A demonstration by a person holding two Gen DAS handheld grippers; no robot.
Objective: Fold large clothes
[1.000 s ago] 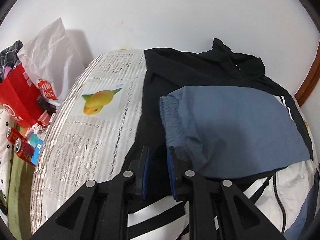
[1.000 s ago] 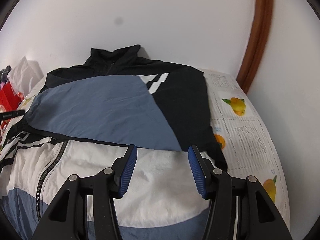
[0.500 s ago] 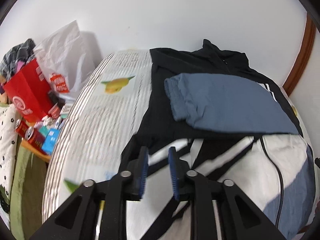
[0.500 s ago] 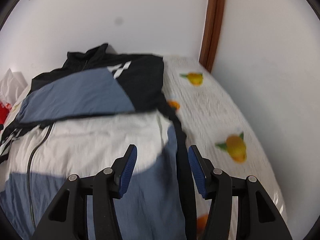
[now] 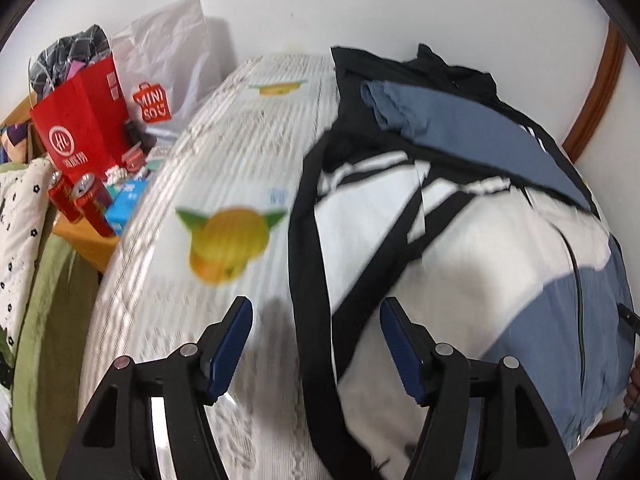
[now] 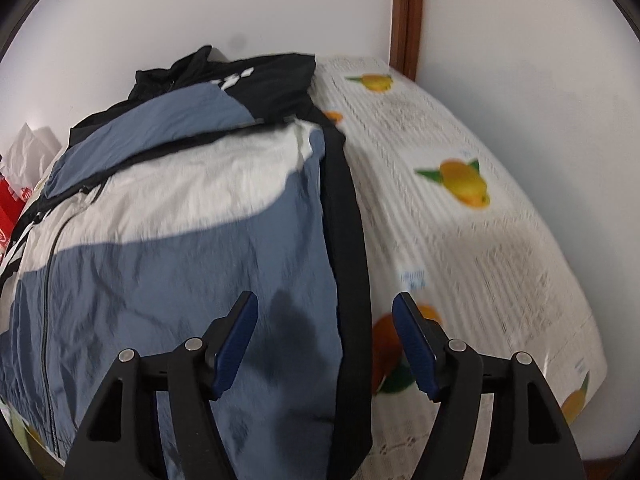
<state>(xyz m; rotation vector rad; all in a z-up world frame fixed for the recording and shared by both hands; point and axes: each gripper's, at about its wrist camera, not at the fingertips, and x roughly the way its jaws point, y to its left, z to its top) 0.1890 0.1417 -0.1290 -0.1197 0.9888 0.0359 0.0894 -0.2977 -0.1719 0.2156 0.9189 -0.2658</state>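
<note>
Jacket (image 6: 168, 240) spread on the bed, both grippers opening over its side edges, gripping nothing.
Only the left view shows red bags (image 5: 86, 124) and cans (image 5: 90, 208); motion blurs the bedsheet (image 5: 224, 160).

Even indoor light, motion blur, fisheye-warped edges

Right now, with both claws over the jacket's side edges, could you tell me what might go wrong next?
1. The left claw, jaws opening with nothing pinched, straddles the blue, white and black zip-up jacket and its black side strip; it may grab the fruit-printed white bedsheet too.
2. The right claw, also opening, may grip only one layer.
3. Lifting could undo the folded blue sleeve.
</note>
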